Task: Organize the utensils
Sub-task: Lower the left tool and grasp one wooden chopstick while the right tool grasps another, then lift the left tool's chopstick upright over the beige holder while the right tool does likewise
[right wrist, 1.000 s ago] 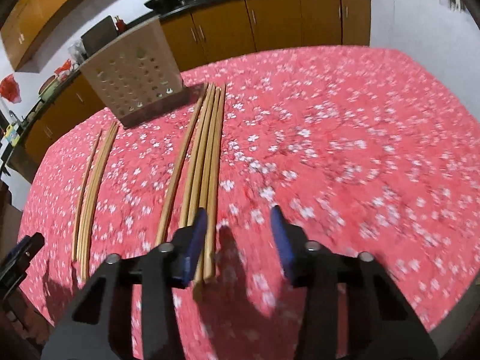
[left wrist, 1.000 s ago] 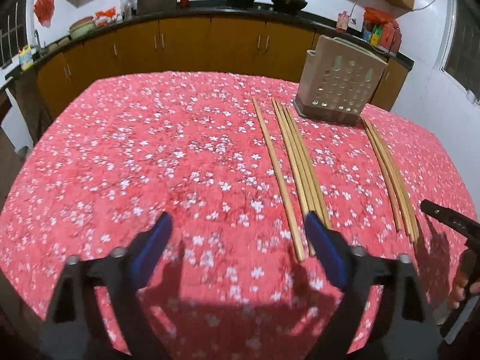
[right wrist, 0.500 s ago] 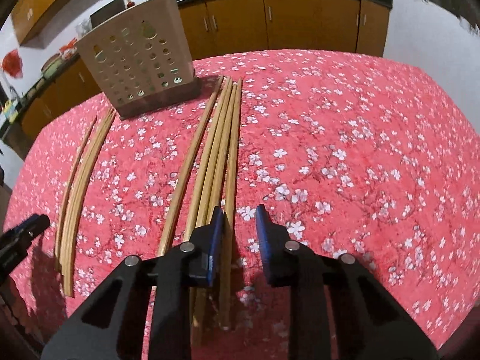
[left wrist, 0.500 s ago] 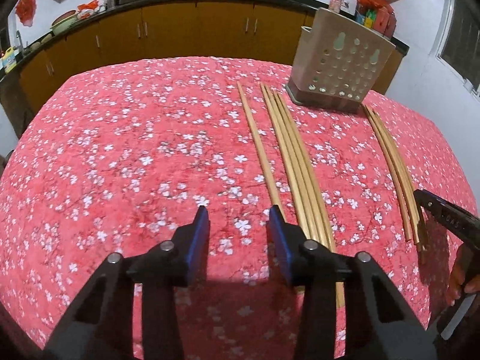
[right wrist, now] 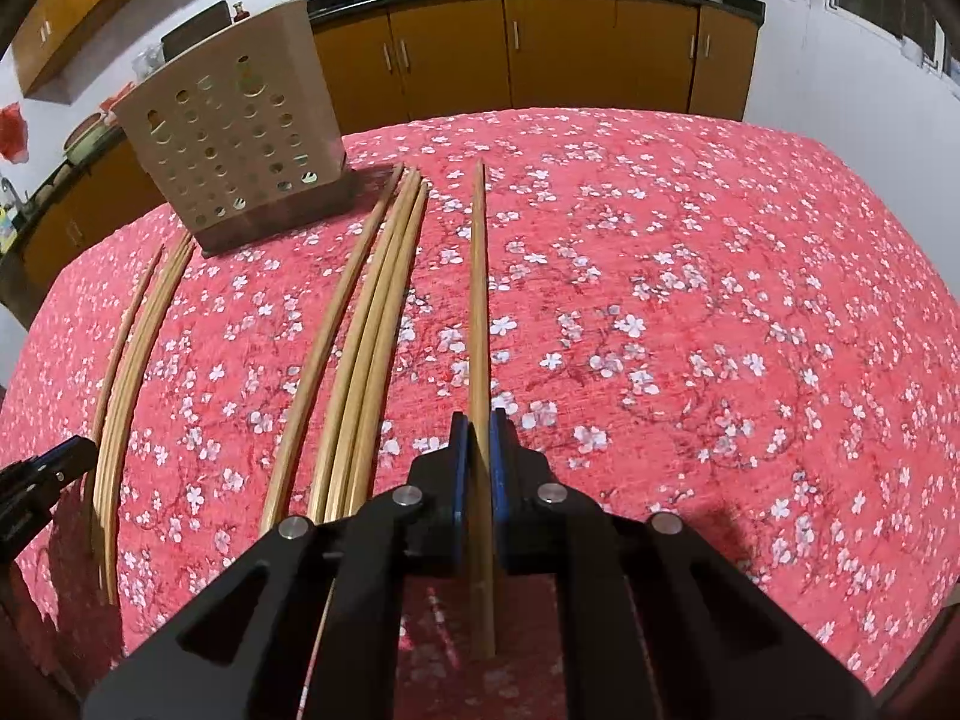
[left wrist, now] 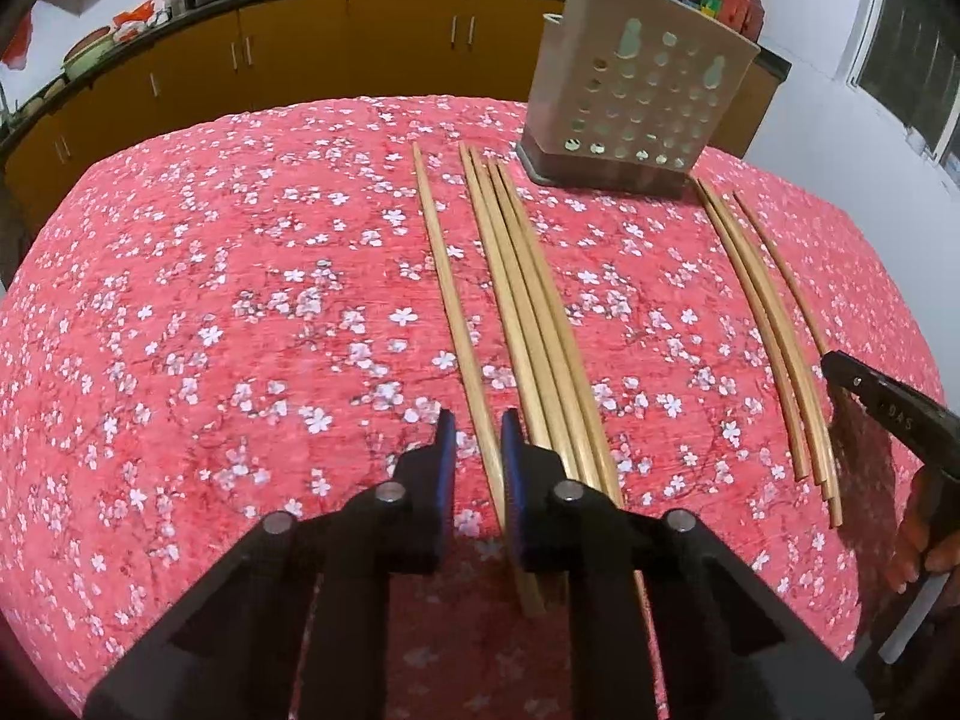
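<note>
Several long wooden chopsticks lie on the red floral tablecloth (left wrist: 180, 330). My left gripper (left wrist: 477, 444) has its jaws nearly closed around the near end of a single chopstick (left wrist: 447, 294) that lies left of a bundle of chopsticks (left wrist: 528, 300). My right gripper (right wrist: 477, 438) is shut on one chopstick (right wrist: 478, 300), set apart to the right of a bundle (right wrist: 372, 324). A beige perforated utensil holder (left wrist: 636, 96) stands upright at the back; it also shows in the right wrist view (right wrist: 240, 120).
A third group of chopsticks (left wrist: 762, 324) lies at one side of the holder; it also shows in the right wrist view (right wrist: 129, 360). Brown cabinets (right wrist: 510, 54) and a dark counter with pots run behind the table. The table's edges fall away all round.
Both grippers have narrowed from wide open and moved forward. The right one has closed on a chopstick and shifted it right of its bundle. The left jaws now flank the single chopstick.
</note>
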